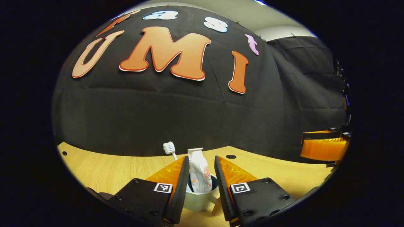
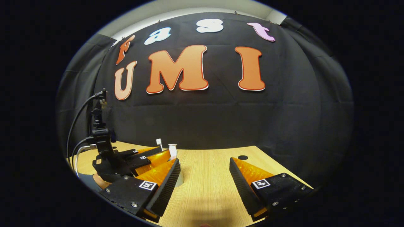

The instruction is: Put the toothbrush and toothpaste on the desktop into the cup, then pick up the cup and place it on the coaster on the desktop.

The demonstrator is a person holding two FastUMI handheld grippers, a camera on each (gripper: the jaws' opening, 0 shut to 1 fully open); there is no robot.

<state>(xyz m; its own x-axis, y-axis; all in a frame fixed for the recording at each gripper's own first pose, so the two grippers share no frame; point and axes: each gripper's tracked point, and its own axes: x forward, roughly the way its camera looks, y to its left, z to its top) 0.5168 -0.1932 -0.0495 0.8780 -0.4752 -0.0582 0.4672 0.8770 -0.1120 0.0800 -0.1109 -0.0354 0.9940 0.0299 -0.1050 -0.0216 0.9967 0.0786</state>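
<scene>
- Left hand-held gripper (image 1: 202, 186): fingers straddle the cup (image 1: 199, 199), one on each side. Black pads look to sit right at the cup wall, but I can't tell whether both press on it.
- Cup: pale, with a dark inside, and upright on the tabletop (image 1: 104, 170). Its handle pokes out toward the gripper's right finger.
- Toothpaste (image 1: 199, 171): white tube standing in the cup, crimped end up, well above the rim.
- Toothbrush (image 1: 169, 148): in the cup too, bristle head up, leaning left behind the left finger.
- Right hand-held gripper (image 2: 204, 176): jaws wide open, nothing between them, just bare wood below. It hangs low over the tabletop (image 2: 205, 189), with pads apart.
- In the right gripper view the left hand-held gripper (image 2: 151, 159) sits off to the left near the tabletop's far edge. The toothbrush head (image 2: 158, 142) and the toothpaste top (image 2: 172, 150) stick up past its orange fingers.
- A cabled mount (image 2: 101, 138) rises behind it.
- A sliver of the cup (image 2: 179, 179) shows just beside the right gripper's left finger.
- In the left gripper view an orange finger of the other gripper (image 1: 325, 148) shows at the right edge.
- A round hole (image 1: 231, 156) in the tabletop lies near the far edge, past the cup.
</scene>
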